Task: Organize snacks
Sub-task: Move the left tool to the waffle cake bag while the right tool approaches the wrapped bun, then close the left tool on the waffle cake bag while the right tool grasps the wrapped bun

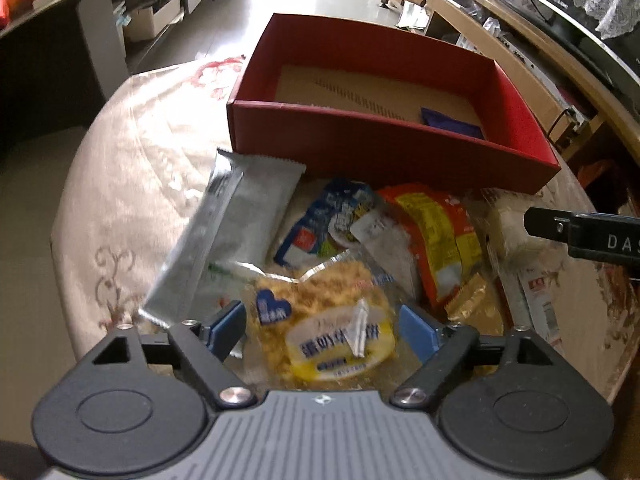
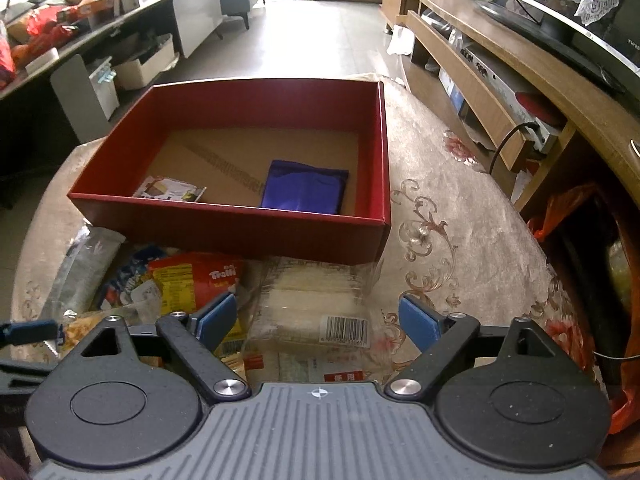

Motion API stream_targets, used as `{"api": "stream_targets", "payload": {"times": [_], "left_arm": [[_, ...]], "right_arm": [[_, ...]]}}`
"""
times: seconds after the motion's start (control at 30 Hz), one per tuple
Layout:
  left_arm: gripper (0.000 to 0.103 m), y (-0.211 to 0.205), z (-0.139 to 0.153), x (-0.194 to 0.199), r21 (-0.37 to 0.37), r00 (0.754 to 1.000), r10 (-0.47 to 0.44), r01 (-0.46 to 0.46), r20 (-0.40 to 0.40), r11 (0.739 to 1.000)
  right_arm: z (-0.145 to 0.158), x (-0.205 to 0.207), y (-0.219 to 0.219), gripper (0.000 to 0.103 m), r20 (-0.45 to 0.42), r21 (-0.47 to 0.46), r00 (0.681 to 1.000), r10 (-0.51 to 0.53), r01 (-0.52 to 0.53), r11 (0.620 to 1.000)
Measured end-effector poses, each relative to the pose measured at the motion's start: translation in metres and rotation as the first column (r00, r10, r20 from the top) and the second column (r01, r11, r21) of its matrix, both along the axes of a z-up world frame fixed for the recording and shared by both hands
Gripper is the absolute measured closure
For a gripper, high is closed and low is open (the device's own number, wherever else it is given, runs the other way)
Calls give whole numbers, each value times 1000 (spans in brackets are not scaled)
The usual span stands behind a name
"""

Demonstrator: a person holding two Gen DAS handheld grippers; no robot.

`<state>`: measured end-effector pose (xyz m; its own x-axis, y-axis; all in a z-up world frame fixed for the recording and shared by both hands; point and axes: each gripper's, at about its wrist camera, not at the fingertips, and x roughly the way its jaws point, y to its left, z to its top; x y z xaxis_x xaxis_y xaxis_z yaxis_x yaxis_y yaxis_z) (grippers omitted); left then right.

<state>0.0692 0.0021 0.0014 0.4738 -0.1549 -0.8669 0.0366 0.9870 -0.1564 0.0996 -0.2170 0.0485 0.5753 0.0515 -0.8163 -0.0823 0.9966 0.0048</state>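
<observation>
A red box [image 1: 360,148] [image 2: 224,228] stands on the round table. In it lie a blue packet [image 2: 304,186] [image 1: 452,122] and a small white packet [image 2: 168,190]. In front of the box is a pile of snacks. My left gripper [image 1: 322,330] is open, its jaws on either side of a yellow pastry packet [image 1: 332,320]. Beside it lie a silver bar wrapper [image 1: 228,240], a blue packet [image 1: 324,220] and a red Trolli bag [image 1: 436,232] [image 2: 200,280]. My right gripper [image 2: 316,318] is open above a clear pack of white wafers [image 2: 312,304].
The table has a beige patterned cloth [image 2: 460,240]. The right gripper's body [image 1: 592,236] shows at the right edge of the left wrist view. A wooden TV stand [image 2: 500,80] runs along the right. Cluttered counters [image 2: 60,32] stand at the left.
</observation>
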Motion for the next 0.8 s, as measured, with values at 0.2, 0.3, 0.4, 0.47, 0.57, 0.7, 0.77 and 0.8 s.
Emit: {"api": "stream_targets", "payload": {"times": [0.2, 0.3, 0.4, 0.47, 0.57, 0.7, 0.77, 0.8], "left_arm": [[9, -10, -2, 4, 22, 1000, 20, -20, 4, 1000], [5, -20, -8, 6, 67, 1000, 7, -7, 5, 998], [1, -27, -15, 7, 87, 1000, 7, -7, 3, 996], [1, -29, -17, 7, 105, 1000, -6, 6, 3, 994], [9, -32, -16, 4, 130, 999, -31, 28, 17, 991], [24, -30, -12, -1, 138, 998, -54, 49, 32, 989], [26, -26, -10, -2, 115, 998, -56, 52, 32, 992], [27, -25, -9, -3, 105, 998, -55, 52, 31, 993]], "right_arm": [[1, -2, -4, 11, 0, 8, 1000, 1, -1, 1000], [2, -5, -5, 10, 5, 15, 1000, 5, -5, 1000], [3, -6, -11, 10, 7, 21, 1000, 0, 0, 1000], [3, -5, -14, 10, 5, 22, 1000, -8, 8, 1000], [1, -3, -20, 10, -4, 24, 1000, -21, 21, 999], [0, -1, -26, 10, -11, 34, 999, -36, 37, 999], [1, 0, -31, 10, -9, 41, 999, -51, 51, 998], [1, 0, -33, 10, -8, 43, 998, -59, 59, 997]]}}
